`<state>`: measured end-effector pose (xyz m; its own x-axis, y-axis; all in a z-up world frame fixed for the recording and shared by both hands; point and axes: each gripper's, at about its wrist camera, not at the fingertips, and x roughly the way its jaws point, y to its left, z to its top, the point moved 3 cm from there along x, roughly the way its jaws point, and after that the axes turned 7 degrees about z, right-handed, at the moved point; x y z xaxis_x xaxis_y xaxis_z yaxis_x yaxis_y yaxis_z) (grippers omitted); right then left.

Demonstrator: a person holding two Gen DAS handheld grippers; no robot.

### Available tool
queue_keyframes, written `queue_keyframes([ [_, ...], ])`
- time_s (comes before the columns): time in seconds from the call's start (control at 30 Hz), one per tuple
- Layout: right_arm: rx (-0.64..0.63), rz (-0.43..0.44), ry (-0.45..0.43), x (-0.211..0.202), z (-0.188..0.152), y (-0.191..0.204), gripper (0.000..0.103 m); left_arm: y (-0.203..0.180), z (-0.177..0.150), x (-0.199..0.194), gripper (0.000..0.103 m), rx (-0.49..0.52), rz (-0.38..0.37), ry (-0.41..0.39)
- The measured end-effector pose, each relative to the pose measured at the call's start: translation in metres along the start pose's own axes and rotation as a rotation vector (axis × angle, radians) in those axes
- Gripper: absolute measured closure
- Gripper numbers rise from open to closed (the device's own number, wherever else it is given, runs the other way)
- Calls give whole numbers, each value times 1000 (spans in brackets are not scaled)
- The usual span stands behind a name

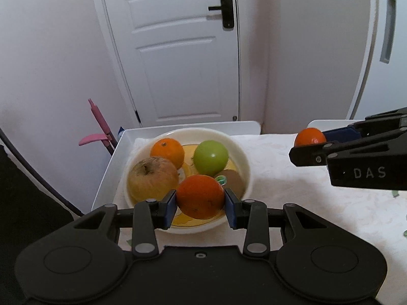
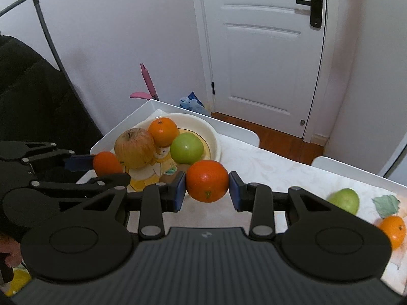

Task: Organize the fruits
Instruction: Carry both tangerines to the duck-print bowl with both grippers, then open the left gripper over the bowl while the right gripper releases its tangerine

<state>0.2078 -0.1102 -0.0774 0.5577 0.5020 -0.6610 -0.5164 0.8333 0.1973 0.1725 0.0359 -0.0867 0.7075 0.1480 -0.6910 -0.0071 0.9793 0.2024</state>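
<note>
Both grippers [image 1: 200, 200] [image 2: 207, 186] clamp 1 orange [image 1: 200, 195] [image 2: 207, 180] each.

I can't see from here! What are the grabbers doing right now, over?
Left gripper shut on an orange. Right gripper shut on another orange. Bowl holds apples and an orange. Path clear, over.

Round white ceramic bowl [image 1: 244, 157] holds wrinkled yellow apple [image 1: 152, 178], small orange [image 1: 168, 151], smooth green apple [image 1: 210, 157]. Two deep-orange tangerines [image 1: 199, 195] [image 2: 207, 180] held above/near bowl. Green apple [image 2: 344, 200] & orange [image 2: 393, 230] lie well right of bowl.

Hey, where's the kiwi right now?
In the left wrist view, the kiwi lies in the bowl, right of the held orange, below the green apple.
</note>
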Motion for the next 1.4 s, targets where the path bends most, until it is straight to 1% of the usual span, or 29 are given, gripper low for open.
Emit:
queue_keyframes([
  [0.13,14,-14,9,18,6,7,52,10,-2,23,60,18,-18,26],
  [0.27,31,-26,18,33,8,10,52,11,-5,42,60,51,-30,55],
  [0.43,50,-37,31,48,7,12,52,9,-11,57,60,82,-57,79],
  [0.6,60,-45,44,57,6,14,52,11,-14,66,59,87,-68,97],
  [0.63,60,-47,45,57,6,15,52,12,-15,66,57,85,-70,97],
  [0.67,59,-49,45,57,6,15,52,12,-15,66,43,85,-71,97],
  [0.7,58,-51,45,57,7,16,52,13,-14,64,26,83,-76,93],
  [0.77,54,-54,44,57,8,18,52,17,-13,59,14,65,-84,77],
  [0.8,52,-55,43,57,9,18,52,19,-13,56,11,58,-84,69],
  [0.87,47,-50,43,57,10,21,52,23,-13,51,8,50,-79,72],
  [1.17,2,-3,44,61,21,42,52,43,-23,32,7,12,-48,75],
  [1.4,-23,56,82,79,18,62,52,61,-33,27,7,-18,-16,91],
])
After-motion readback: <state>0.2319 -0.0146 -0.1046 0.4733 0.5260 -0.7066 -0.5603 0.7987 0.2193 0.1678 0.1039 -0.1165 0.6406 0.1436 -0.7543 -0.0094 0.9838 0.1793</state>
